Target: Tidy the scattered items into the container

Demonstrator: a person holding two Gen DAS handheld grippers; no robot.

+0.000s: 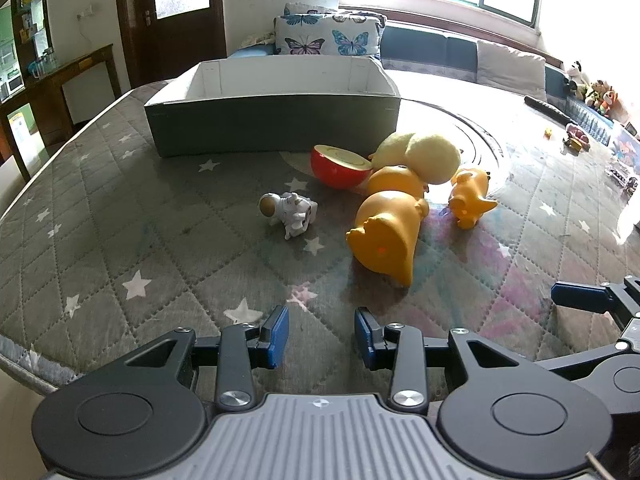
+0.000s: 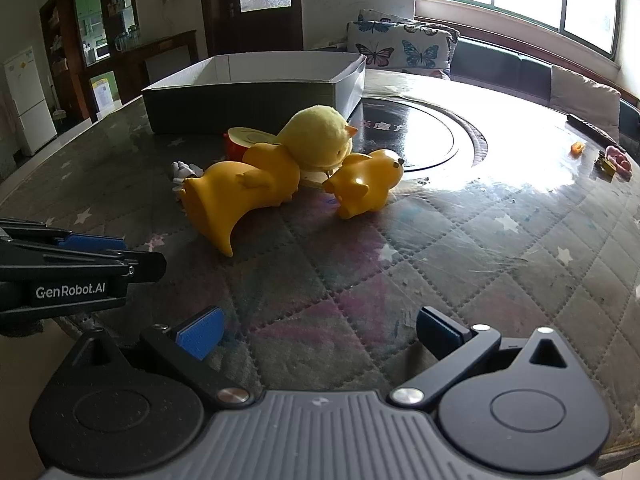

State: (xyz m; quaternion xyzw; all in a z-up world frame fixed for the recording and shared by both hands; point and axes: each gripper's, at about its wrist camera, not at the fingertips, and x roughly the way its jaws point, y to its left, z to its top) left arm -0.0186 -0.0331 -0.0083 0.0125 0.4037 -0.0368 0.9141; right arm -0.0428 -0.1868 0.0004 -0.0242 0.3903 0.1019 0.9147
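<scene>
A grey box (image 1: 272,128) with white inside stands at the far side of the quilted table; it also shows in the right wrist view (image 2: 240,104). In front of it lie a red half apple (image 1: 340,168), a yellow plush chick (image 1: 424,156), a large orange duck toy (image 1: 388,236), a small orange toy (image 1: 472,196) and a white astronaut figure (image 1: 288,214). The plush chick (image 2: 316,140), large duck (image 2: 240,192) and small toy (image 2: 364,188) show in the right wrist view. My left gripper (image 1: 322,336) is open and empty, near the table's front edge. My right gripper (image 2: 320,330) is open and empty, to its right.
A dark round turntable (image 2: 424,136) sits mid-table. Small toys (image 2: 612,160) and a dark remote (image 2: 588,126) lie at the far right. Butterfly pillows (image 1: 328,36) and a sofa stand behind the table. The left gripper's side (image 2: 76,268) shows at left in the right wrist view.
</scene>
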